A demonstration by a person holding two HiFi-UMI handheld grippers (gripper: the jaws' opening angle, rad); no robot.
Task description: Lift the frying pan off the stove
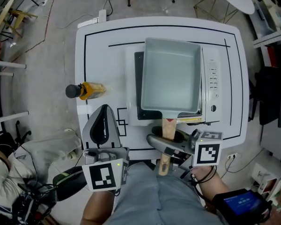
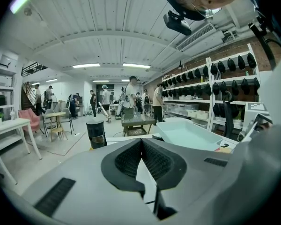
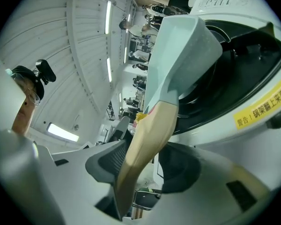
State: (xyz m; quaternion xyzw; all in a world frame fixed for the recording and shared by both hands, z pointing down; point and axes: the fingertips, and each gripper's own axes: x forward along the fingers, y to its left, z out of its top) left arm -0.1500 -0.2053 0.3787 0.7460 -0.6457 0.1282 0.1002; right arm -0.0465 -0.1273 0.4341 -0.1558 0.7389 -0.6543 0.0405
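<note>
A square pale-teal frying pan (image 1: 171,76) sits over the white induction stove (image 1: 210,83) on the white table (image 1: 98,55). Its wooden handle (image 1: 166,139) sticks out past the table's front edge. My right gripper (image 1: 171,137) is shut on that handle, which the right gripper view shows as the handle (image 3: 147,149) running between the pads up to the pan (image 3: 178,46), above the stove's black top (image 3: 234,60). My left gripper (image 1: 104,109) is shut and holds nothing, over the table's front left, apart from the pan (image 2: 187,132).
A yellow bottle with a black cap (image 1: 84,90) lies on the table left of the stove, beyond the left gripper (image 2: 141,142). The stove's control panel runs along its right side. Floor, cables and furniture surround the table.
</note>
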